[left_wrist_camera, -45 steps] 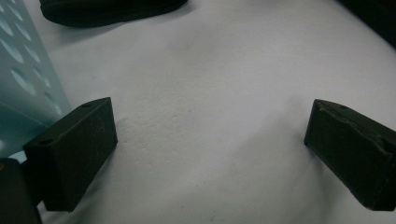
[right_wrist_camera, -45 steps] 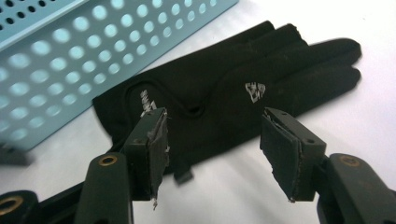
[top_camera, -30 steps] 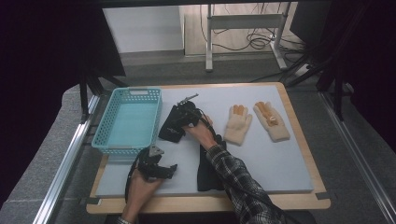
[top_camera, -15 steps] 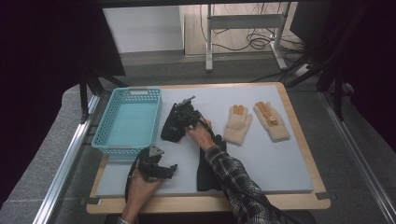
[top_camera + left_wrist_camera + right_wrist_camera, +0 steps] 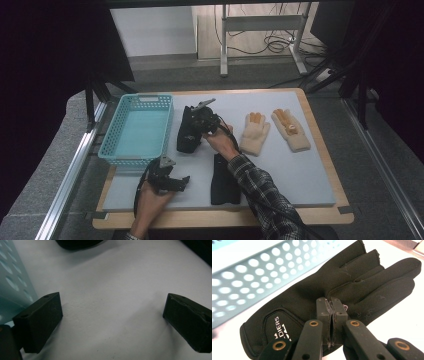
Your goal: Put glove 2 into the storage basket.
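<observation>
The right gripper (image 5: 196,125) has its two black jaws pressed together on a black neoprene glove with white lettering on its cuff (image 5: 317,302), pinching a fold of the fabric at the back of the hand — in the right gripper view the pads meet with no gap showing. That glove lies on the pale blue table mat (image 5: 280,165), just beside the right wall of the turquoise perforated plastic basket (image 5: 136,131), its fingers pointing away from the camera.

The left gripper (image 5: 175,182) rests low over the mat near the front edge, jaws spread wide apart and holding nothing — bare mat shows between them in the left gripper view.

A second black glove (image 5: 222,180) lies flat near the front of the mat, partly under the person's plaid sleeve (image 5: 260,192). Two cream knitted gloves (image 5: 255,132) lie side by side to the right, well apart from the basket.
</observation>
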The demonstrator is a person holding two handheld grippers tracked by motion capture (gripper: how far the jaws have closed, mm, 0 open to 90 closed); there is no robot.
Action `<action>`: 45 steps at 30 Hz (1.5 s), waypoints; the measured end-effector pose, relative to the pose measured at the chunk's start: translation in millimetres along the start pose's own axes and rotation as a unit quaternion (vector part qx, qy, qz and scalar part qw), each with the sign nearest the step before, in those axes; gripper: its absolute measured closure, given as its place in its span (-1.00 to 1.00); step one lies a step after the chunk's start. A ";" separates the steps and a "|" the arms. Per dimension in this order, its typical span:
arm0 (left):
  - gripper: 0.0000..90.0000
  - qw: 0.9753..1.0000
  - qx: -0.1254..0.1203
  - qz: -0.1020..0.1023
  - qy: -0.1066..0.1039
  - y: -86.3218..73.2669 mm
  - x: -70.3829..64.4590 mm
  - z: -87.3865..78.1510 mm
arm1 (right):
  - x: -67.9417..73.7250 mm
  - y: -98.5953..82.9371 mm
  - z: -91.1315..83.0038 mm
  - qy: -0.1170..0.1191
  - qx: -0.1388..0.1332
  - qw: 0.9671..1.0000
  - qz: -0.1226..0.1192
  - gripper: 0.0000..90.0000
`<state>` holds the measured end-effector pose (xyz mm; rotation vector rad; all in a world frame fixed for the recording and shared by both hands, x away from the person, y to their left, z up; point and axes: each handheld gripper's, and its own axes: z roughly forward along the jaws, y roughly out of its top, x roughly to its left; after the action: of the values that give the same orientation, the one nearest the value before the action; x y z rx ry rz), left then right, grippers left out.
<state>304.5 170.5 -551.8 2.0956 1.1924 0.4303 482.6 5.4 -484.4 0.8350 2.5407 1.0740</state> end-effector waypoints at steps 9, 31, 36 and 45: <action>-0.94 1.000 0.000 0.000 0.000 0.0 0.1 0.1 | 5.0 0.6 -39.4 0.022 -0.020 1.000 -0.008 0.92; -0.94 1.000 -0.001 -0.002 -0.001 0.2 0.2 0.2 | 10.2 -29.2 -119.9 0.048 -0.043 0.998 -0.004 0.92; -0.94 1.000 -0.001 -0.003 -0.001 0.2 0.1 0.3 | 10.8 -44.3 -137.5 0.047 -0.040 0.998 0.004 0.92; -0.94 1.000 0.000 -0.003 -0.002 0.4 0.2 0.2 | 14.1 -80.8 -174.0 0.041 -0.036 0.998 0.024 0.92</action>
<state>305.0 170.4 -551.8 2.0914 1.1969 0.4239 362.1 -131.1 -422.2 0.8527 2.5435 1.2314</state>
